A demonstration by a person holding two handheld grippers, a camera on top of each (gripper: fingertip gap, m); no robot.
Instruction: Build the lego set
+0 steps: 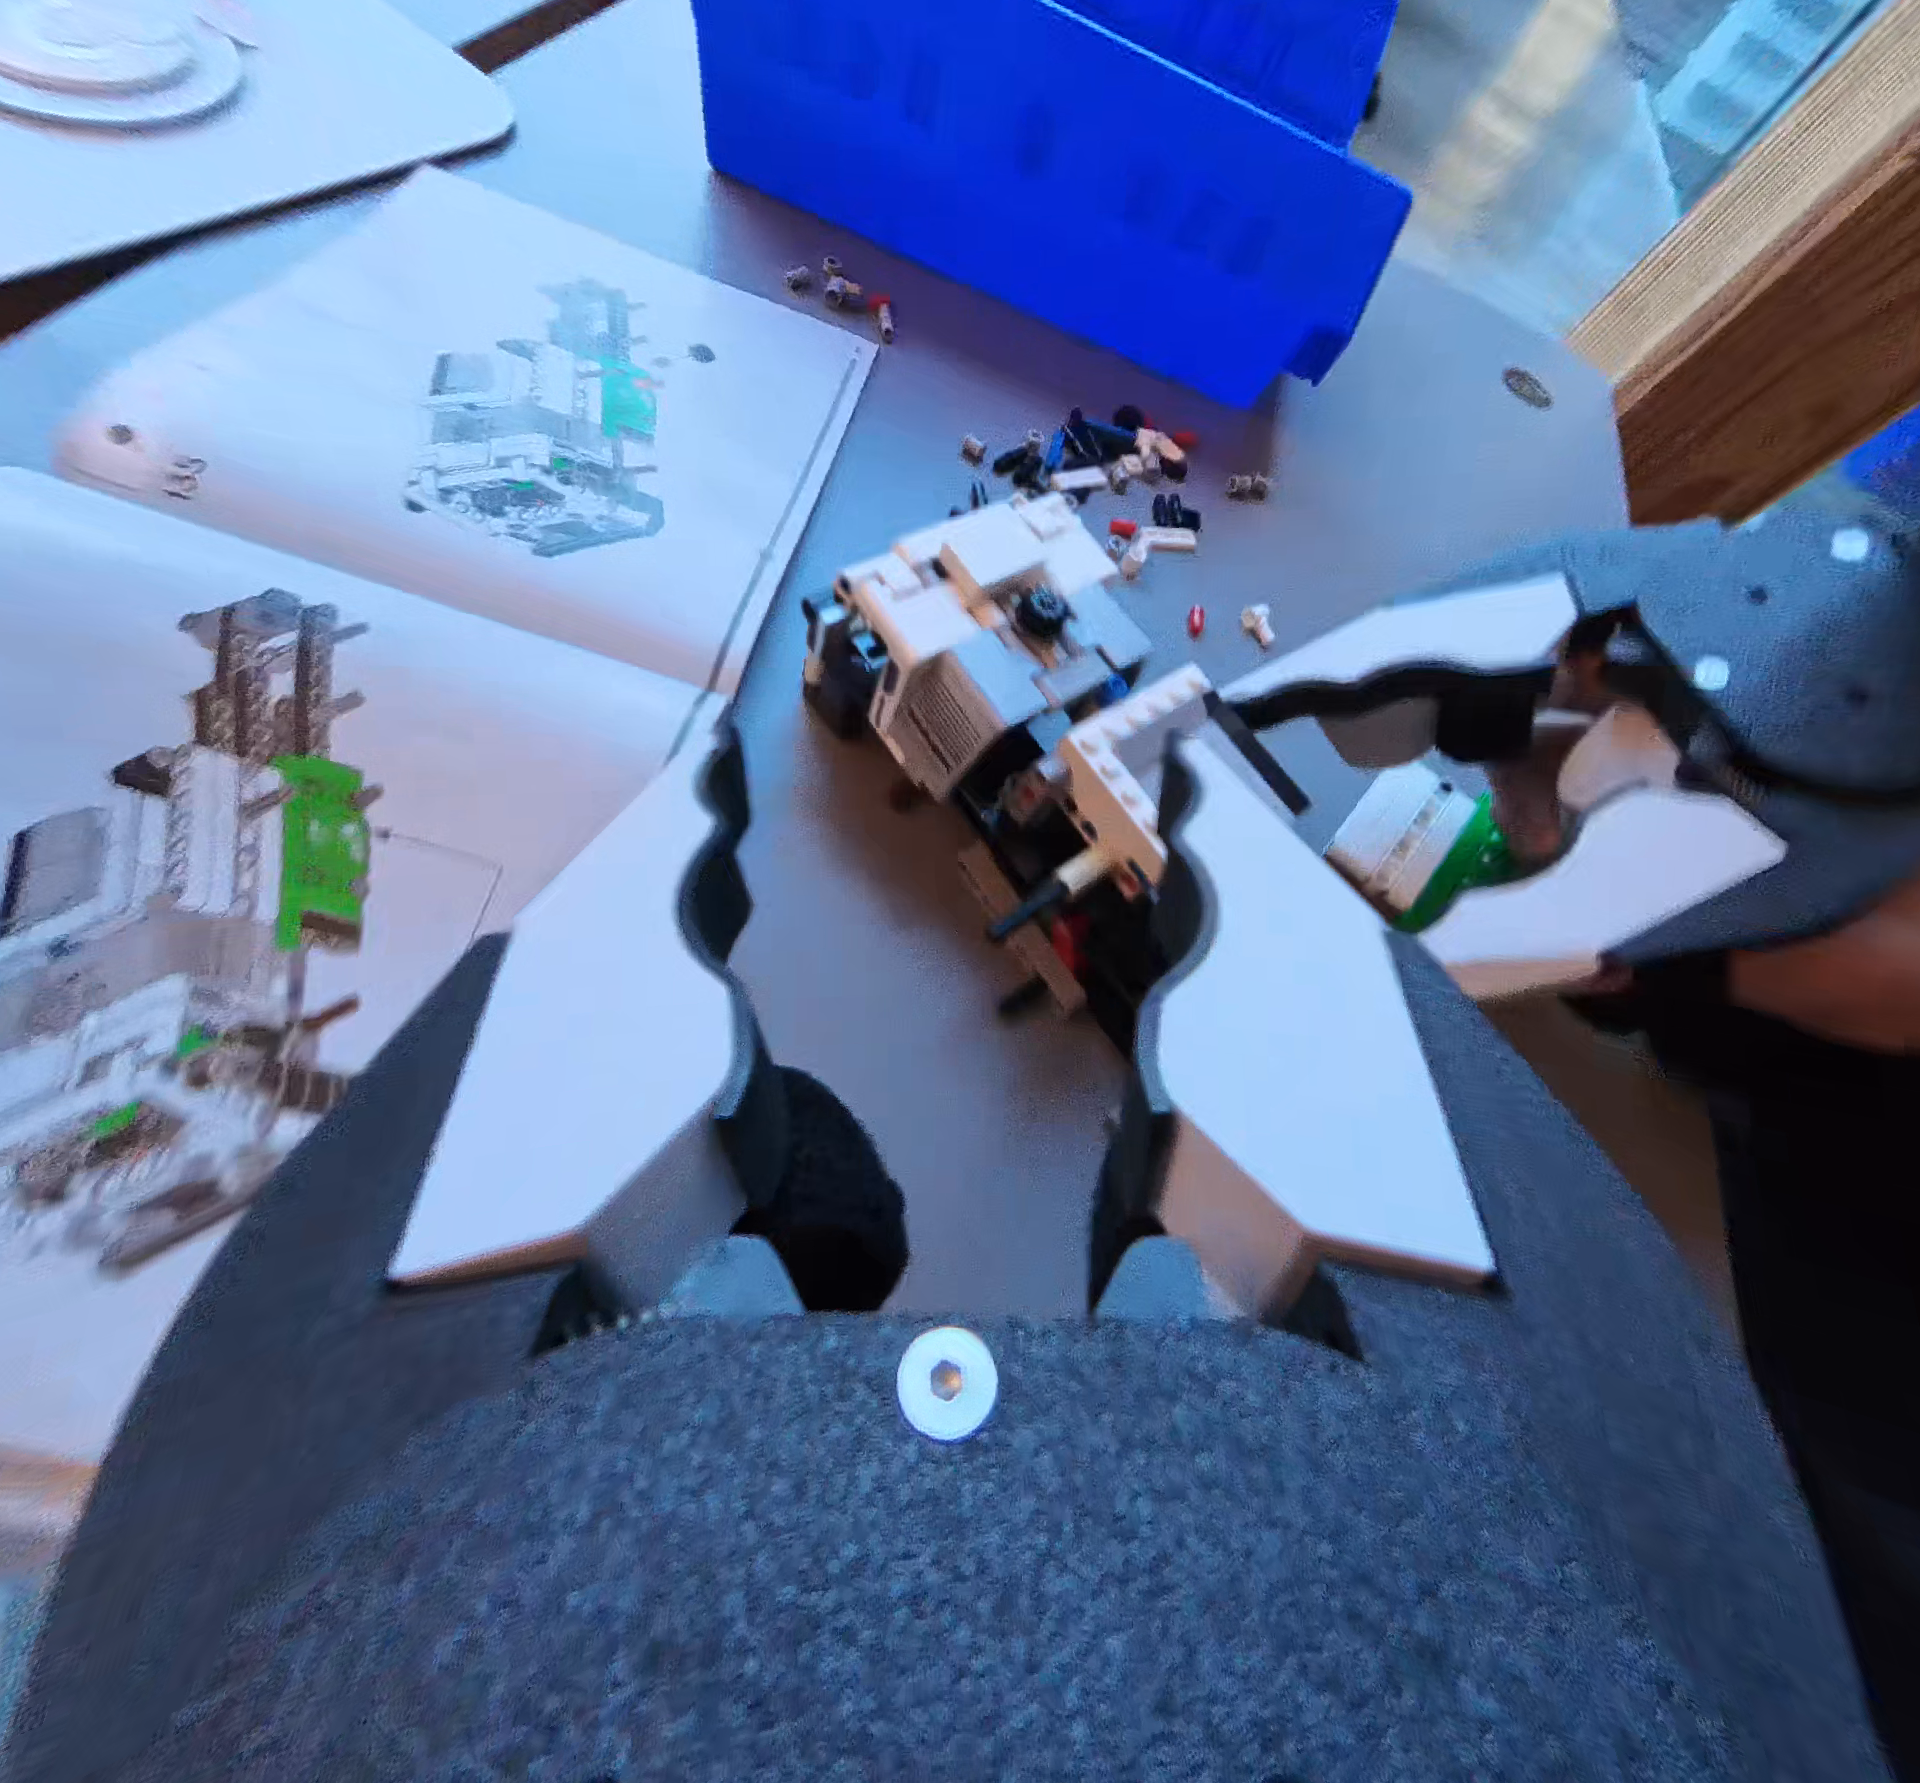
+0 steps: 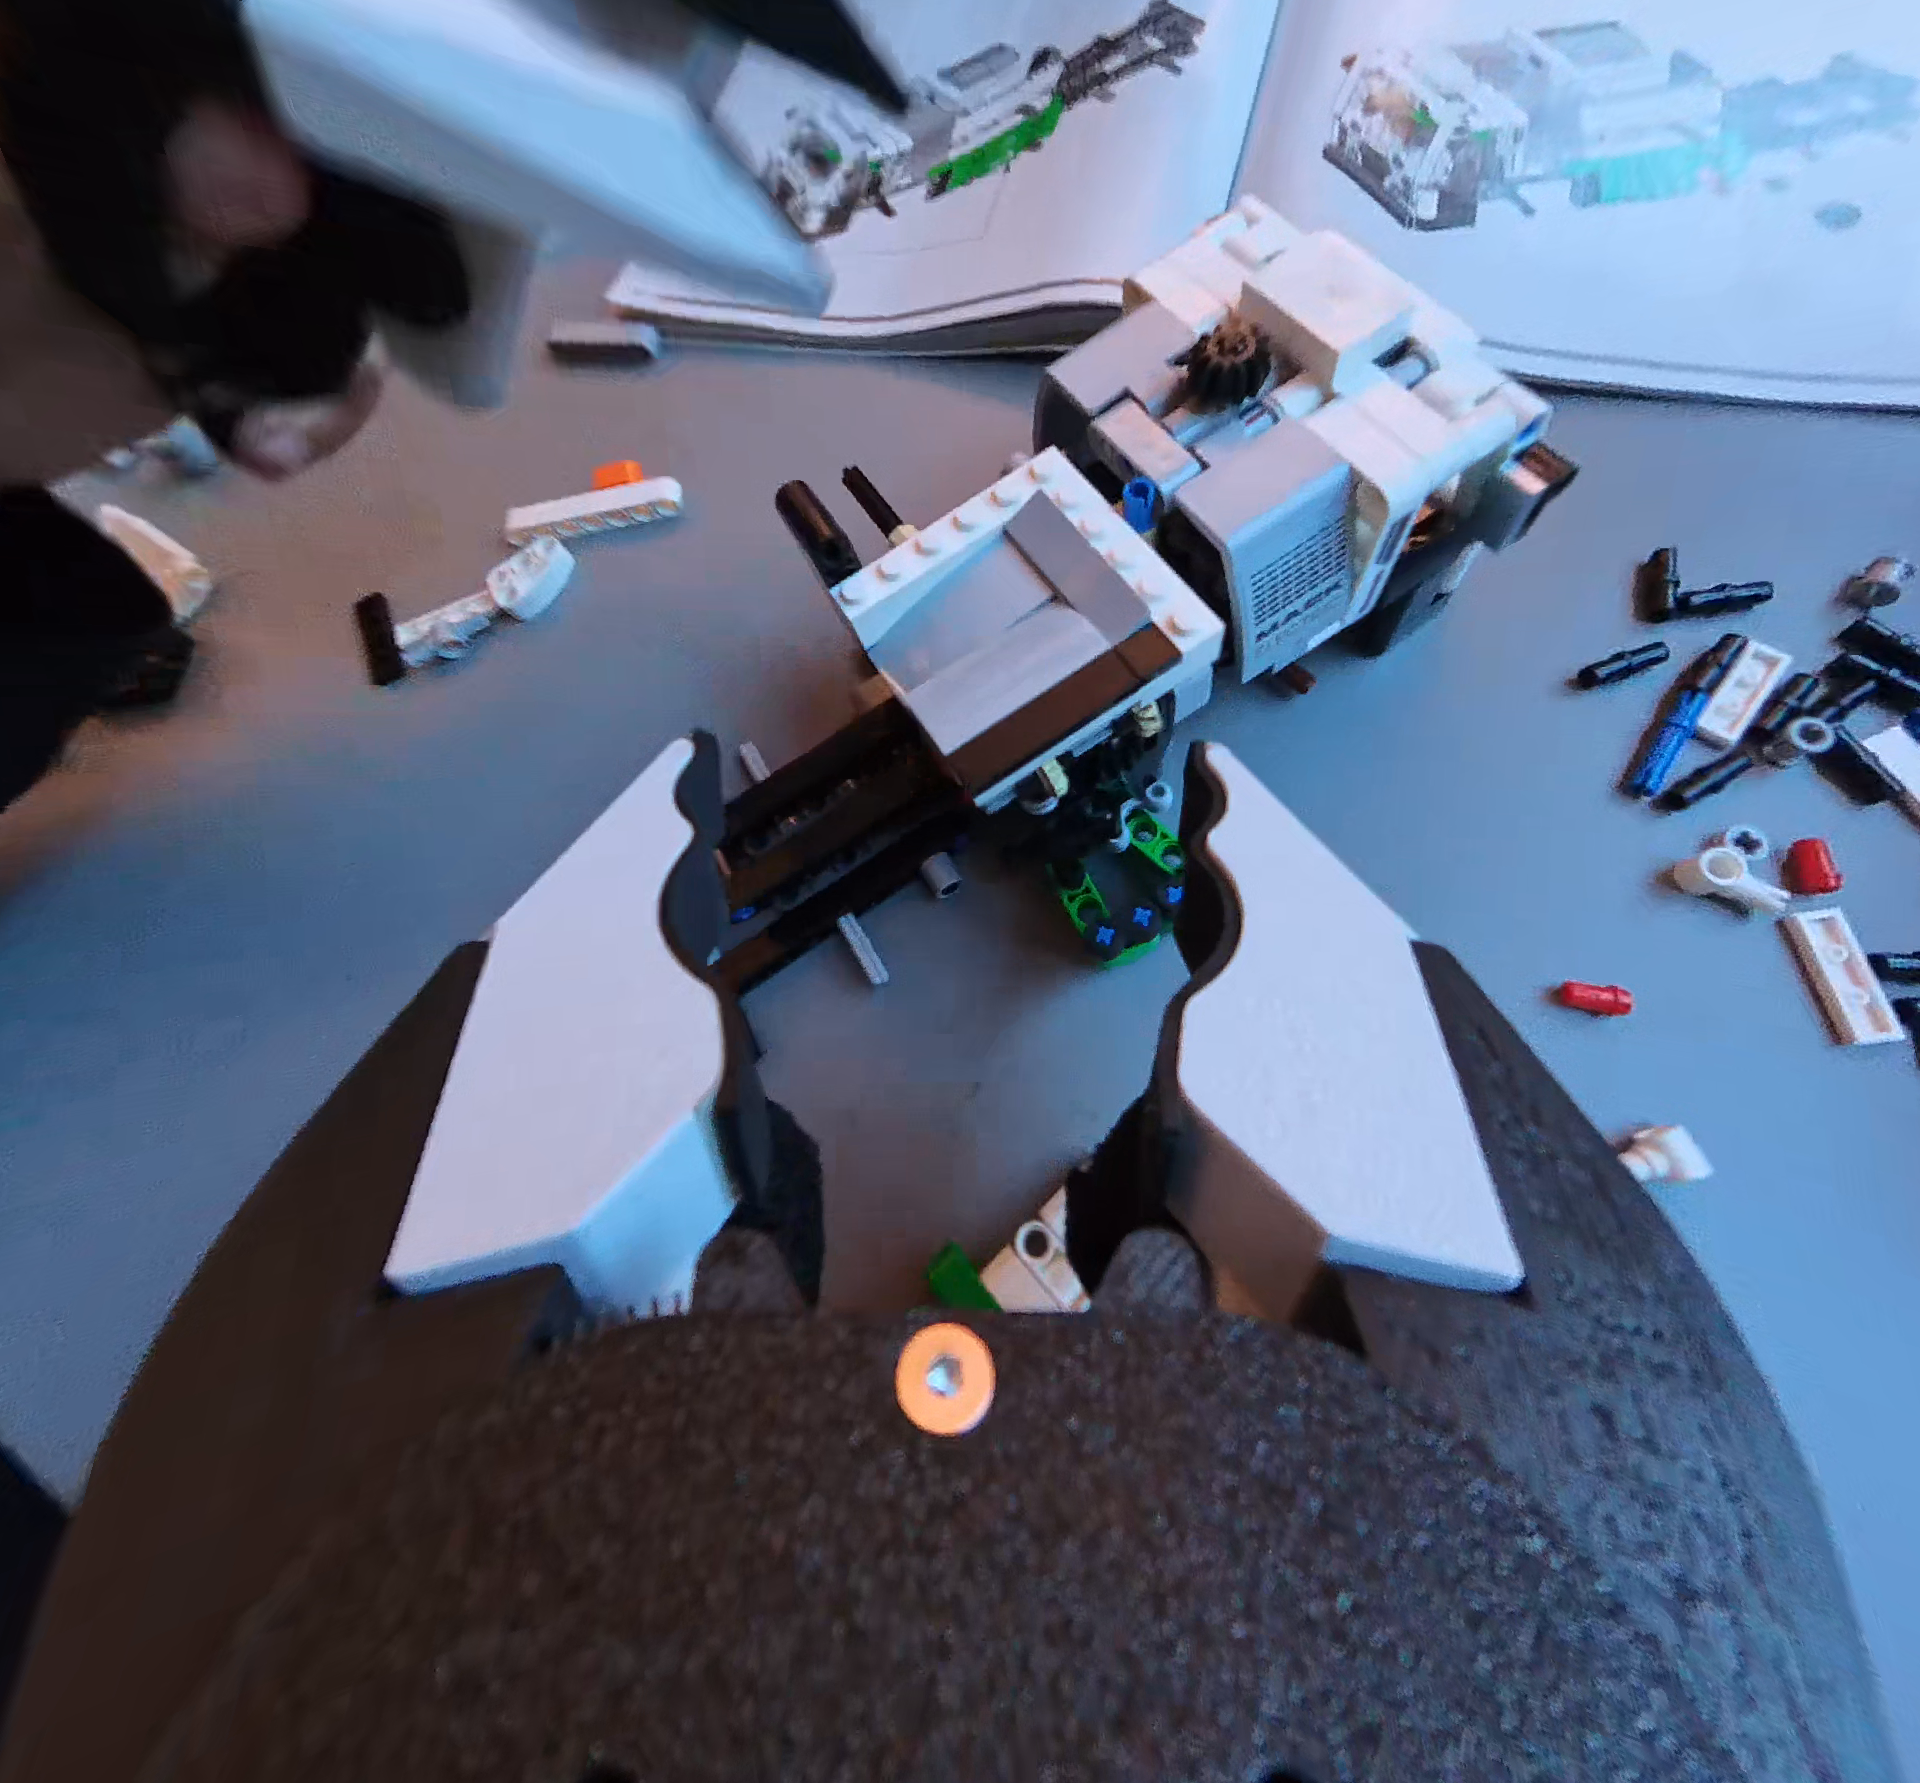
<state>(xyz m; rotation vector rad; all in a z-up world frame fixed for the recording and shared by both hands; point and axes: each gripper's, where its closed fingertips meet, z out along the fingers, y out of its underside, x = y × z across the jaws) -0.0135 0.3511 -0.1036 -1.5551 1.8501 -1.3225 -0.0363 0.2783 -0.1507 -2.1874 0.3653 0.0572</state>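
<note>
Both grippers spread wide, holding nothing. Left gripper [image 1: 951, 757] hangs over grey table [image 1: 914, 1006] w/ half-built white-grey lego truck [image 1: 977, 684] just ahead, btwn its fingers. Right gripper [image 2: 945, 767] frames truck's black rear end. Loose small parts [image 2: 1766, 694] scattered nearby; open instruction booklet [image 1: 468, 424] beside truck, blue bin [image 1: 1039, 123] behind.

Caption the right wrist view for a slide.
Open right gripper hovers at the rear of a half-built white lego truck, open instruction booklet beyond.

Blue bin [image 1: 1039, 123], wooden board [image 1: 1766, 331], glass stand [image 1: 114, 60] on grey table [image 1: 1403, 445]
</note>
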